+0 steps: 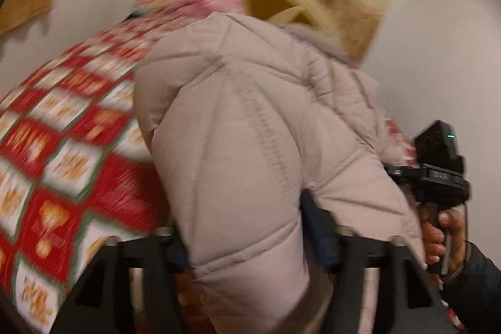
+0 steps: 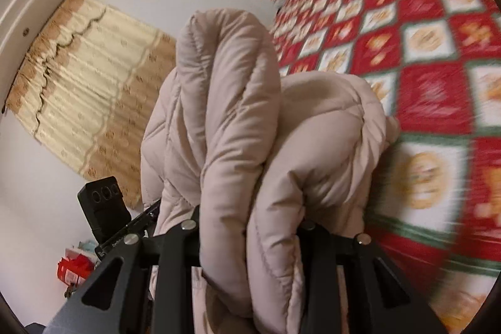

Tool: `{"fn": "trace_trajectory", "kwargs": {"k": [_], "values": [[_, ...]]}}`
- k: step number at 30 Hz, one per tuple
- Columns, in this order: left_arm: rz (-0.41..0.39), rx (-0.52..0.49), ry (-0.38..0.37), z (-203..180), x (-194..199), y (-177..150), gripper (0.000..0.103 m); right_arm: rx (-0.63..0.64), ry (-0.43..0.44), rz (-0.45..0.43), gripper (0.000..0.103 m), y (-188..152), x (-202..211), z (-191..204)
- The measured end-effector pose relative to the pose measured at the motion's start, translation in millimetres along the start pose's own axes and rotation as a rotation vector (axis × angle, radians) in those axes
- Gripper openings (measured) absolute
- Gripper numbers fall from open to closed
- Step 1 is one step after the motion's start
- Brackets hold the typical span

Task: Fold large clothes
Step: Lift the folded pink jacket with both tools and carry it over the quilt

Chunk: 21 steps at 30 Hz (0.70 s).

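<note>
Here both grippers' jaws clamp thick bunched folds of the puffy, quilted beige jacket above the bedspread.

No readable text anywhere. Faint pale lettering on the black camera mount of the other gripper, too blurred to make out. Small white marks along the black rail in the right wrist view, likewise illegible. Motifs on the red patterned bedspread smeared by motion.
</note>
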<state>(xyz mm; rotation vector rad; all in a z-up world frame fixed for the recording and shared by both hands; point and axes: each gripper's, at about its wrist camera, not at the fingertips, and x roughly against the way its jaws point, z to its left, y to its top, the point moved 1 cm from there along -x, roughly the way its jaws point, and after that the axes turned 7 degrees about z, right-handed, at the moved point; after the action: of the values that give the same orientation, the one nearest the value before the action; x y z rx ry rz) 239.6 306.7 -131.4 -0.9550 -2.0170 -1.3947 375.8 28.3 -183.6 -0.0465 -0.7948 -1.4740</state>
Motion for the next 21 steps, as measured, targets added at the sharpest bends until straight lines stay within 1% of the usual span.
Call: {"fn": "trace_trajectory", "kwargs": {"k": [1, 2, 3, 5, 6, 8, 10, 11, 12, 13, 14, 15, 17, 19, 21], "values": [[0.011, 0.037, 0.010, 5, -7, -2, 0.078, -0.001, -0.044, 0.009, 0.037, -1, -7, 0], [0.011, 0.070, 0.016, 13, -11, -8, 0.085, -0.002, -0.077, 0.017, 0.042, -2, -13, -4], [0.002, 0.079, 0.023, 14, -11, -10, 0.091, -0.017, -0.082, 0.018, 0.046, -3, -18, -9], [-0.056, 0.075, 0.054, 15, -4, -20, 0.097, -0.033, -0.111, 0.005, 0.057, -5, -19, -13], [-0.069, 0.074, 0.063, 15, -3, -23, 0.099, -0.027, -0.124, 0.004, 0.058, -4, -16, -13], [-0.100, 0.074, 0.084, 14, -4, -29, 0.101, 0.000, -0.169, 0.008, 0.059, -3, -13, -10], [-0.125, 0.065, 0.128, 10, -5, -32, 0.102, 0.009, -0.200, 0.011, 0.060, -3, -14, -9], [-0.132, 0.058, 0.145, 10, -7, -28, 0.102, 0.011, -0.213, 0.011, 0.061, -4, -15, -6], [-0.141, 0.044, 0.174, 7, -6, -29, 0.102, 0.014, -0.234, 0.008, 0.061, -4, -23, -2], [-0.149, 0.025, 0.214, 1, -8, -28, 0.102, 0.015, -0.245, 0.006, 0.063, -9, -22, -6], [-0.151, 0.017, 0.232, 15, -12, -17, 0.102, 0.014, -0.258, 0.005, 0.065, -10, -22, -7], [-0.154, 0.007, 0.253, 16, -15, -14, 0.102, 0.010, -0.263, 0.005, 0.066, -9, -24, -10], [-0.155, -0.018, 0.292, 13, -17, -12, 0.102, -0.010, -0.299, -0.002, 0.076, -10, -22, -13], [-0.158, -0.040, 0.326, 10, -18, -11, 0.102, -0.027, -0.302, -0.006, 0.079, -11, -20, -18], [-0.159, -0.050, 0.347, 9, -19, -11, 0.102, -0.035, -0.302, -0.010, 0.079, -13, -19, -20]]}}
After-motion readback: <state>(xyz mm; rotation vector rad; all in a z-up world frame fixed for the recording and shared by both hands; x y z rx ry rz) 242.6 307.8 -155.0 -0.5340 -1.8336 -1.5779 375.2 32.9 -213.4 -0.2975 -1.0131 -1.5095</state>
